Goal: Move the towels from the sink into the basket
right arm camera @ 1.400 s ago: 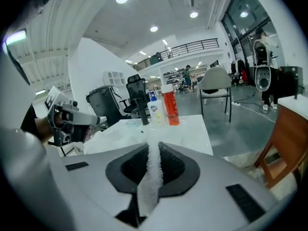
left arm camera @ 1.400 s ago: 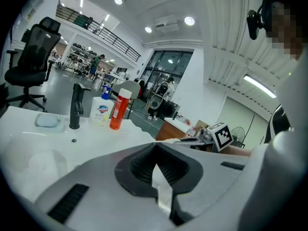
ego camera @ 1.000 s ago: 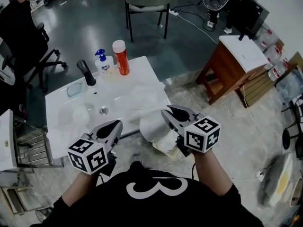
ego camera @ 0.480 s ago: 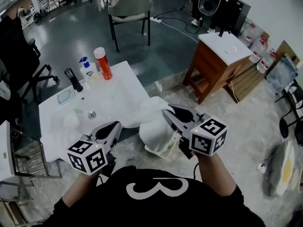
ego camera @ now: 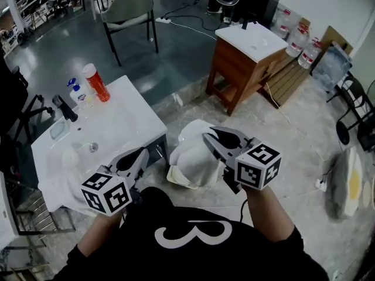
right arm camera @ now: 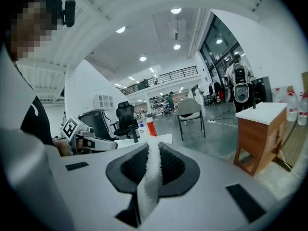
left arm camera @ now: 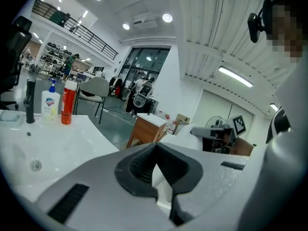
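My right gripper is shut on a white towel, which hangs in a bundle beside the white sink and over a pale basket on the floor. In the right gripper view a strip of the towel is pinched between the dark pads. My left gripper hovers at the sink's front edge, shut, its tips meeting with nothing between them. Another white towel lies in the basin.
A black tap, a soap bottle and an orange bottle stand at the sink's back. A wooden cabinet is at the far right, a chair behind, and a metal rack left of the sink.
The towel has come off the sink top and travelled right with my right gripper, over the basket. The view has swung right, so the sink now sits further left.
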`<action>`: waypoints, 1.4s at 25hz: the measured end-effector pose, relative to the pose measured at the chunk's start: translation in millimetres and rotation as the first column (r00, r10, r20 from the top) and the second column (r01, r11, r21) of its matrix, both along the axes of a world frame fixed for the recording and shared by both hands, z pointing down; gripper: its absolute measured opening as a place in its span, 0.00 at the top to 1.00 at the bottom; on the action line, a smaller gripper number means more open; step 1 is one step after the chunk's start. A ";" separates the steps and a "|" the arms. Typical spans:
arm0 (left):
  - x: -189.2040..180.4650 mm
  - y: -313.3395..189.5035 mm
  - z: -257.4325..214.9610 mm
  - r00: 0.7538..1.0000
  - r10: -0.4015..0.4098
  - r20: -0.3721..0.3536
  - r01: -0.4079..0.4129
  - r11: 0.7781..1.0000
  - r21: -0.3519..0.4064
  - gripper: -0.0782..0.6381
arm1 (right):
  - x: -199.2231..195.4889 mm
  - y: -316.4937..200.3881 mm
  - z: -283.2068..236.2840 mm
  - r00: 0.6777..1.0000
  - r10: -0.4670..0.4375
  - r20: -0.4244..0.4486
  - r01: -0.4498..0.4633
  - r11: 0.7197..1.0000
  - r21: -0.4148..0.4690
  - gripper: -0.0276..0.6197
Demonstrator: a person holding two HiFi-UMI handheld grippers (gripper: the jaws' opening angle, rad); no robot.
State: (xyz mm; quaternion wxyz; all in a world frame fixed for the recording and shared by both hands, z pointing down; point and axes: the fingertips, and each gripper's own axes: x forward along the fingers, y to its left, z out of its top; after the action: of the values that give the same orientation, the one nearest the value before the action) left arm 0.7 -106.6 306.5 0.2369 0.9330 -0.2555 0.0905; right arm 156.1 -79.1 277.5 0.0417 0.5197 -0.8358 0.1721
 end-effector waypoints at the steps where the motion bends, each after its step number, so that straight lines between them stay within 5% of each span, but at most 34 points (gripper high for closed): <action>1: 5.4 1.1 3.4 1.000 0.010 0.001 -0.010 1.000 -0.004 0.88 | 6.8 0.7 7.1 1.000 0.017 0.001 -0.017 1.000 -0.012 0.89; 9: 43.0 -3.7 49.4 0.996 0.085 0.023 -0.083 0.994 -0.078 0.88 | 46.1 -6.3 83.2 0.989 0.142 0.028 -0.137 0.980 -0.148 0.89; 18: 76.5 -25.0 118.3 0.989 0.144 0.036 -0.136 0.975 -0.177 0.88 | 59.4 -33.3 193.4 0.969 0.246 0.037 -0.222 0.921 -0.321 0.89; 26: 91.5 -23.6 198.1 0.968 0.223 0.118 -0.196 0.959 -0.204 0.88 | 65.0 -52.2 299.0 0.959 0.282 0.030 -0.238 0.860 -0.451 0.89; 35: 90.5 -19.8 291.8 0.945 0.260 0.200 -0.203 0.942 -0.267 0.88 | 67.9 -82.6 420.5 0.967 0.246 -0.072 -0.245 0.803 -0.543 0.88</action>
State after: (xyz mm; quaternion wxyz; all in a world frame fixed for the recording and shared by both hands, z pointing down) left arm 91.2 -126.4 598.2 0.3054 0.9034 -0.1564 0.2571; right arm 224.0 -161.7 698.0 0.1649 0.5895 -0.6772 0.4083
